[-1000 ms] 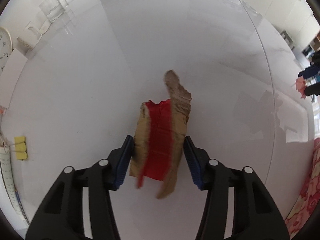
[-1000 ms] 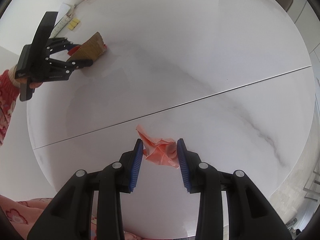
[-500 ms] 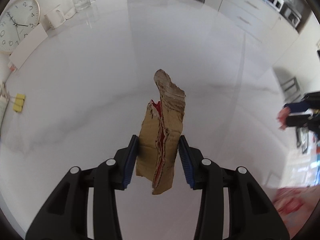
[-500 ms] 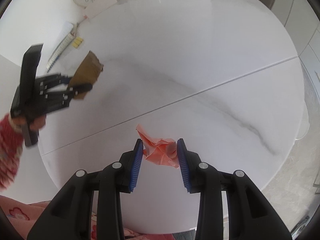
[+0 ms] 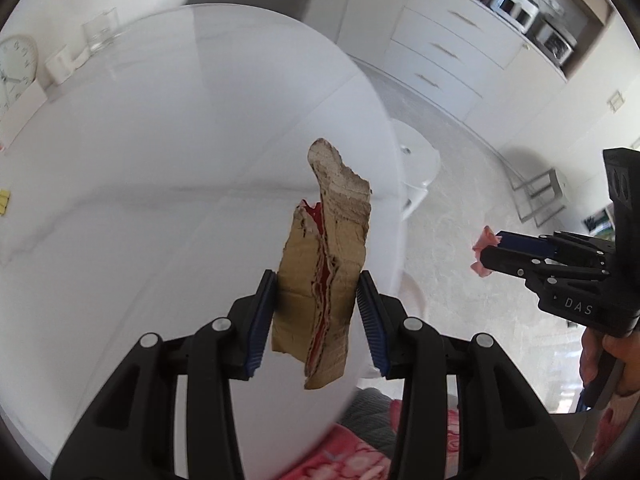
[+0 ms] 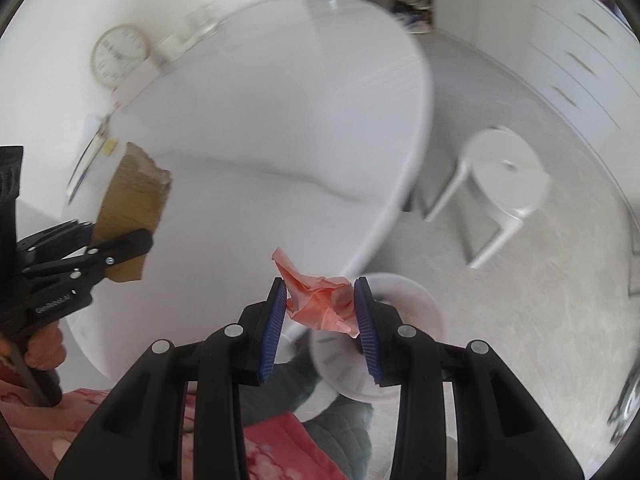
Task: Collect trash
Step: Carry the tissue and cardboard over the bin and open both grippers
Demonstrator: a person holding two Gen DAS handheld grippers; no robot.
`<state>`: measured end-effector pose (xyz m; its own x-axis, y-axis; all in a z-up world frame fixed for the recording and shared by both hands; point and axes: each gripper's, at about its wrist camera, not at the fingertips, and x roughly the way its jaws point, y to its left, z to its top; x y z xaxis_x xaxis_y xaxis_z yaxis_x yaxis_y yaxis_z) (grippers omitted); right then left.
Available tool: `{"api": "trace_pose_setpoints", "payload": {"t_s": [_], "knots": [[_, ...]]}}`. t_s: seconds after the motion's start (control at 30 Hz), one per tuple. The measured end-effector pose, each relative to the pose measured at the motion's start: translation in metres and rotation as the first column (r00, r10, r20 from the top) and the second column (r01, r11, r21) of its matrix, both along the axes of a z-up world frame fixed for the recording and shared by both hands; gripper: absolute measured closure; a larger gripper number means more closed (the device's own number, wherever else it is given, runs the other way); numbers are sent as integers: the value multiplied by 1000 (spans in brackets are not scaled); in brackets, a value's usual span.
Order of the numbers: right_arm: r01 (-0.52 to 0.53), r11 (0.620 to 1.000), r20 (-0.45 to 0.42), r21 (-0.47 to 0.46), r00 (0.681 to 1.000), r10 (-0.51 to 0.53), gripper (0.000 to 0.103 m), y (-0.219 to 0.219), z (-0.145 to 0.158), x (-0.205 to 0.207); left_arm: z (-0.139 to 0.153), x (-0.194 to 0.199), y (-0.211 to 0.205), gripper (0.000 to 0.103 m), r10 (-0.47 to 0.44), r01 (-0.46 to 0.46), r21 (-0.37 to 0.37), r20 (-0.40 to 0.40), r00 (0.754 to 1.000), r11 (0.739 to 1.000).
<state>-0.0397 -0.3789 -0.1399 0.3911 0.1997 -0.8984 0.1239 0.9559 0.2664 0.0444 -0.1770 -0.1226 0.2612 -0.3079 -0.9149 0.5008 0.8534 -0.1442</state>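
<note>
White marble-look round table (image 5: 160,200) is filling most of both views, with pale grey stone flooring (image 6: 540,320) beyond its edge and a white drawer cabinet (image 5: 440,60) along the far wall. Round wall clock with a pale rim (image 6: 119,55) is leaning at the table's far side, blurred in the right wrist view; a clear glass (image 5: 101,32) is standing near it. White plastic stool (image 6: 502,176) is standing on the floor just off the table edge.

Left gripper (image 5: 316,308) is pointing steeply down, its blue ribbed pads (image 5: 260,316) pressing on both sides of a torn strip of brown corrugated cardboard with a red inner face (image 5: 332,264). Cardboard is hanging clear of the table, folded lengthwise, ragged top end sticking up past the fingertips.

Right gripper (image 6: 320,316) is clamping a crumpled pink scrap of paper (image 6: 320,300) between its blue pads (image 6: 276,320); scrap is bulging up between them, one corner poking above the left pad. It is sitting over the table's edge, with a white round plastic object with slots (image 6: 360,360) showing below it, too blurred to identify.

Red-and-pink floral sleeve or garment (image 6: 280,448) is showing at the bottom of both views. Each gripper is appearing in the other's view, well apart.
</note>
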Motion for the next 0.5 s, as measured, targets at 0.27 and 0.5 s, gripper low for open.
{"api": "trace_pose_setpoints", "payload": {"t_s": [0.27, 0.5], "knots": [[77, 997, 11, -8, 997, -77, 68, -60, -10, -60, -5, -57, -84, 62, -72, 72, 65, -3, 997, 995], [68, 998, 25, 12, 997, -68, 68, -84, -14, -85, -11, -83, -124, 62, -121, 121, 98, -9, 993, 988]]}}
